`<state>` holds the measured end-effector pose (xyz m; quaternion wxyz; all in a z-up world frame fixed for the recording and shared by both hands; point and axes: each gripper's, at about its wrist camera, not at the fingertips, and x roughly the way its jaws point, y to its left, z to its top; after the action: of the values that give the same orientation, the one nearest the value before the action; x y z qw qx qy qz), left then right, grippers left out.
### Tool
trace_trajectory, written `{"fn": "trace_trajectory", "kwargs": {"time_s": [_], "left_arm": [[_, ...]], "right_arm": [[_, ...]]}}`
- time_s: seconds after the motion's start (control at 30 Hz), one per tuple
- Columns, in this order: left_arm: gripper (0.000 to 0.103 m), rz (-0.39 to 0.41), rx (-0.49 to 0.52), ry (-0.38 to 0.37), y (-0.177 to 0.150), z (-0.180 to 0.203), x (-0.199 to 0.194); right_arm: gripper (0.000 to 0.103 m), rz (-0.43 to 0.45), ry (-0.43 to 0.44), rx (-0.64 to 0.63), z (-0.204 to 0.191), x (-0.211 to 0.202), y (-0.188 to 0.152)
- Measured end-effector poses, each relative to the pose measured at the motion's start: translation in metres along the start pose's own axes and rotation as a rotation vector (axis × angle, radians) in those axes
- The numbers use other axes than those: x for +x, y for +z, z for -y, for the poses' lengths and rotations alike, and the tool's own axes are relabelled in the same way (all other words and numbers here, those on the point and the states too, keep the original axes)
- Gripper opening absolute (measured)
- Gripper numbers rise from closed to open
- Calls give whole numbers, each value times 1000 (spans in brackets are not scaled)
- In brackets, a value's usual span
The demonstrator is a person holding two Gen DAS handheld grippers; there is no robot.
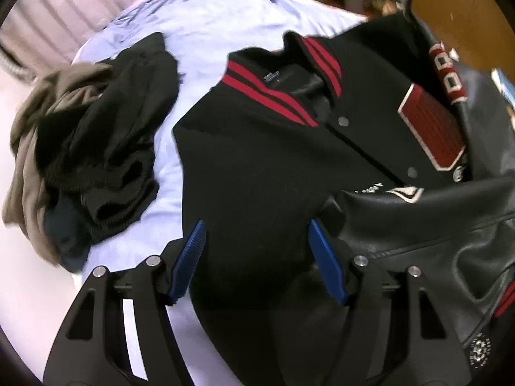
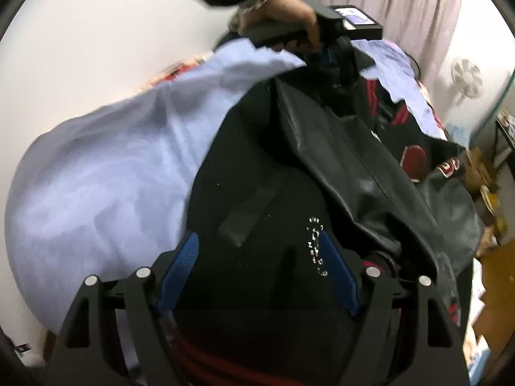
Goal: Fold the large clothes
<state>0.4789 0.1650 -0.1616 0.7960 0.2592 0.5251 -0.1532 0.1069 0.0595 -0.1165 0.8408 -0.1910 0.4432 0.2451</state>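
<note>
Open left gripper (image 1: 256,225) over jacket (image 1: 257,160)

Two fisheye views are given, each taken from a hand-held gripper and directed forward and steeply downward along its two blue-padded fingers. In the left wrist view, the left gripper (image 1: 256,225) is seen at the bottom edge, close above the black varsity jacket with red-striped collar and leather sleeves (image 1: 257,160), which is spread on a pale blue bed sheet (image 1: 206,25); pleated curtains are framed at the far side. In the right wrist view, the right gripper (image 2: 259,236) is seen low in frame, very near the jacket's hem end (image 2: 264,225). The jacket and sheet (image 2: 96,177) are shared by both views, and the left gripper's body (image 2: 341,32), held by a hand (image 2: 283,9), is caught at the top.
</note>
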Motion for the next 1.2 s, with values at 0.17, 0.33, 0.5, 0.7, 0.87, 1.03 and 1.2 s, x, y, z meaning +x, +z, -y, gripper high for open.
{"fn": "trace_trajectory", "kwargs": {"time_s": [0.17,0.33,0.5,0.7,0.87,1.03,1.2], "left_arm": [[74,-50,139,68,17,6,20],[86,-56,197,113,12,-4,26],[88,-58,204,131,0,-17,36],[88,-118,82,1,-12,-40,55],[75,-163,-14,-136,-8,-53,66],[36,-215,-5,-240,11,-52,60],[17,-217,-35,-300,33,-54,39]], "right_arm": [[91,-54,-111,-21,-31,13,17],[91,-107,-205,-74,-54,37,15],[91,-234,-357,-188,-58,82,-2],[78,-266,-176,-92,-23,88,4],[35,-302,-42,77,24,81,13],[29,-270,62,200,74,55,23],[26,-251,133,303,127,34,29]]}}
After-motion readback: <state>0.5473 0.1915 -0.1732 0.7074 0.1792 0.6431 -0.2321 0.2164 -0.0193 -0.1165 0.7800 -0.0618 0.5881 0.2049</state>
